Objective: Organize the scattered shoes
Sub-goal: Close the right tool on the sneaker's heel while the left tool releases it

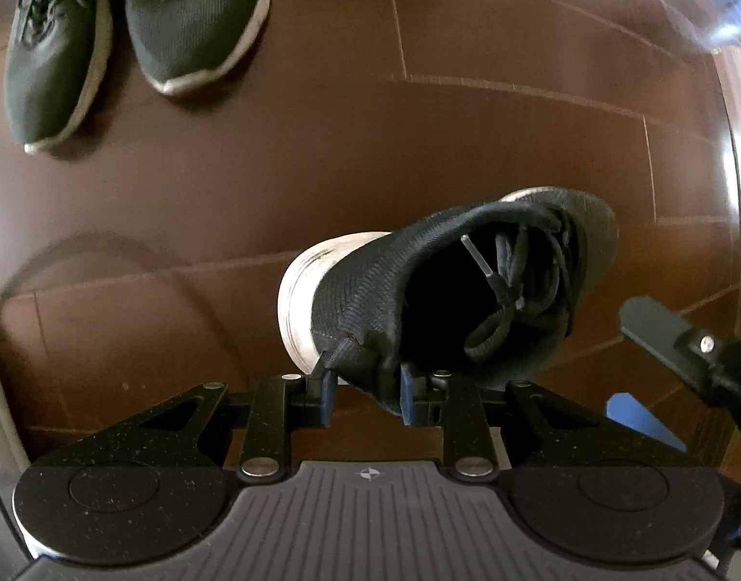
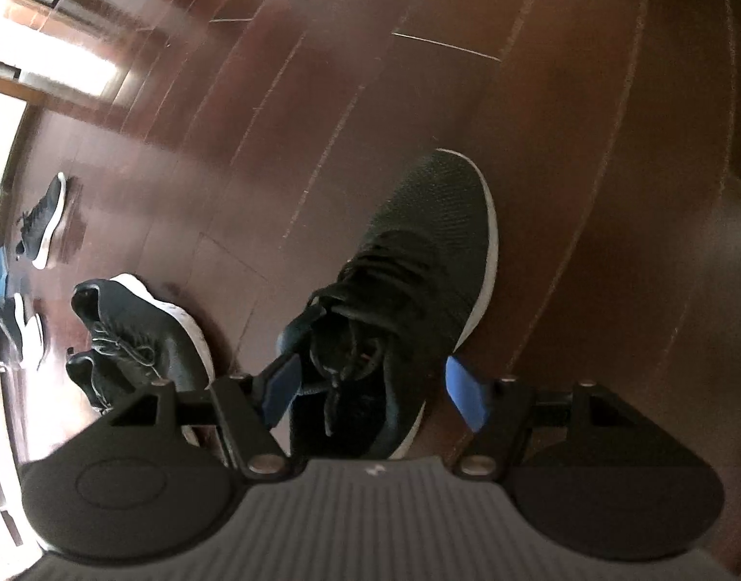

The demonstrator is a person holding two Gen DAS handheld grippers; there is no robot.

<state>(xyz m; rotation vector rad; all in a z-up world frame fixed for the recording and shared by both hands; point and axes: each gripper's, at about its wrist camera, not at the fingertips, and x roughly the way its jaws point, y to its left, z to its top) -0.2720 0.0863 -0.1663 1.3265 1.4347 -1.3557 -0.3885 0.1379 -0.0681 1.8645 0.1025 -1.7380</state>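
In the left wrist view my left gripper is shut on the heel collar of a black knit sneaker with a white sole. The sneaker hangs tilted on its side above the wooden floor, opening toward the camera. In the right wrist view my right gripper is open, its blue pads straddling the rear of another black sneaker, which lies flat on the floor with its toe pointing away. I cannot tell whether the pads touch it. The right gripper also shows at the right edge of the left wrist view.
A pair of dark sneakers stands side by side at the far left. In the right wrist view two black sneakers lie left of the gripper, and more shoes sit farther left near a bright doorway.
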